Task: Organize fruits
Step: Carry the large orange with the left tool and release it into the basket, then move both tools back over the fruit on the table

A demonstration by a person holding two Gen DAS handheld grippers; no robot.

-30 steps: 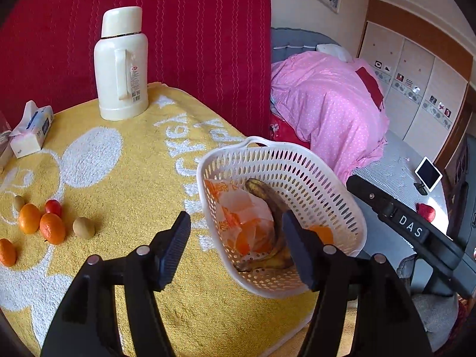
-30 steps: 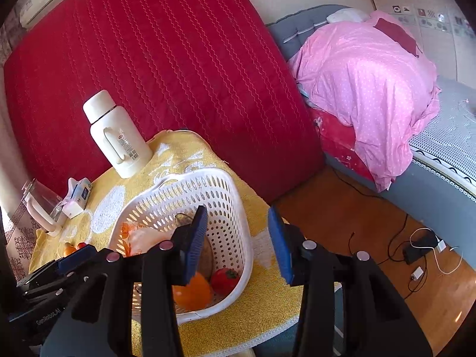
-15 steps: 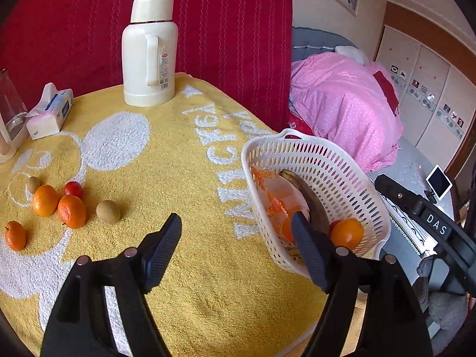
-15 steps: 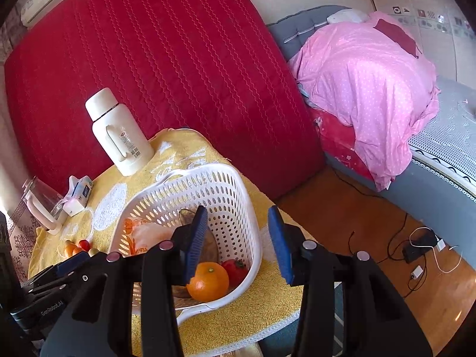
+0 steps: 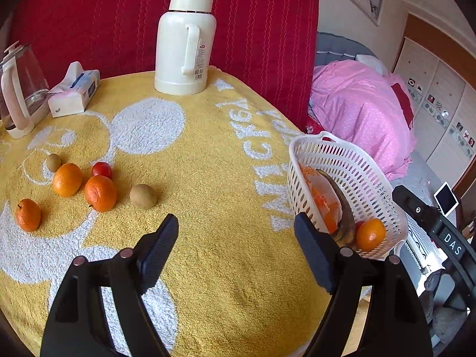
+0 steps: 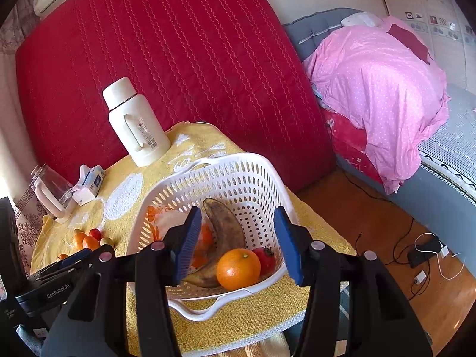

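The left gripper (image 5: pixel 235 241) hangs released over the yellow towel (image 5: pixel 208 154) on the desk, its jaws wide apart and nothing between them. Ahead of it and to its left lies a loose cluster of fruit: a kiwi (image 5: pixel 142 196) nearest the gripper, an orange (image 5: pixel 100 193) just beside it, a second orange (image 5: pixel 67 179), a small red fruit (image 5: pixel 101 169) between and behind the two, another kiwi (image 5: pixel 53 162) farther back, and a third orange (image 5: pixel 28 214) set apart at the left edge. None of these touches the gripper.

The white basket (image 6: pixel 238 175) stands at the desk's right edge. In it lie a dark, overripe banana (image 6: pixel 223 229), an orange (image 6: pixel 238 269) touching the banana's lower end, a red fruit (image 6: pixel 264 260) just beside that orange, and an orange-and-white bag (image 6: pixel 166 220) against the left wall. The right gripper (image 6: pixel 238 247) hovers above the basket's near rim, released, jaws apart with nothing in them.

At the back of the desk stand a white thermos (image 5: pixel 186 41), a tissue pack (image 5: pixel 74 93) and a glass kettle (image 5: pixel 20 89). A bed with a pink quilt (image 6: pixel 374 89) lies beyond.
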